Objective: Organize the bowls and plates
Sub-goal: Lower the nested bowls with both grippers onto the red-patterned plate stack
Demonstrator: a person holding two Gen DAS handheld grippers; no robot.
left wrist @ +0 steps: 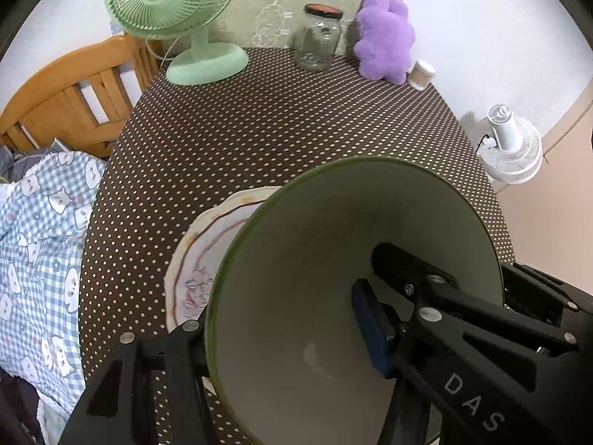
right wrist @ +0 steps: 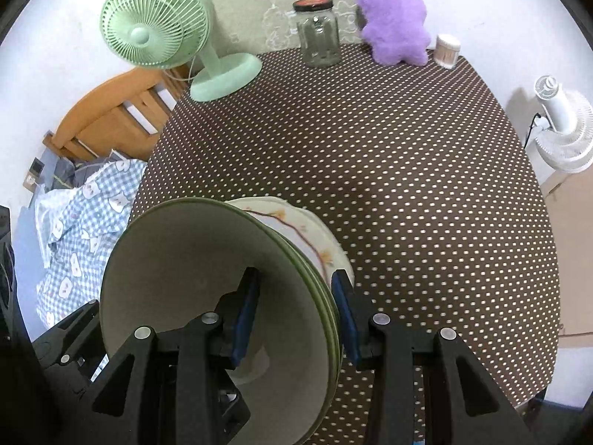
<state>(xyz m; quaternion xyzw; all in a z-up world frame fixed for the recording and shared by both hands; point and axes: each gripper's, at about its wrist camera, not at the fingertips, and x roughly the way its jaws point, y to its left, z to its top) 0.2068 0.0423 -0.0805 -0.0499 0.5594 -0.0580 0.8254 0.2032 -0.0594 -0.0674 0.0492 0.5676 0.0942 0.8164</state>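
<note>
- Bowl (left wrist: 333, 296), green-rimmed and pale inside, fills the lower half of the left wrist view, tilted, its rim pinched by the left gripper (left wrist: 281, 326): one finger inside, blue pad (left wrist: 370, 330) on the inner wall, the other outside at the rim.
- Flowered plate (left wrist: 200, 259) lies flat on the dotted tablecloth (left wrist: 296, 129), partly hidden behind the bowl.
- Green fan (left wrist: 174, 11), glass jar (left wrist: 318, 37) and purple plush toy (left wrist: 385, 37) stand along the far edge.
- Right wrist view: the right gripper (right wrist: 296, 315) straddles the bowl's (right wrist: 192, 278) opposite rim, one blue pad (right wrist: 244, 319) inside, one outside; whether they press the wall I cannot tell.
- Plate (right wrist: 307, 230) sits just behind the bowl.
</note>
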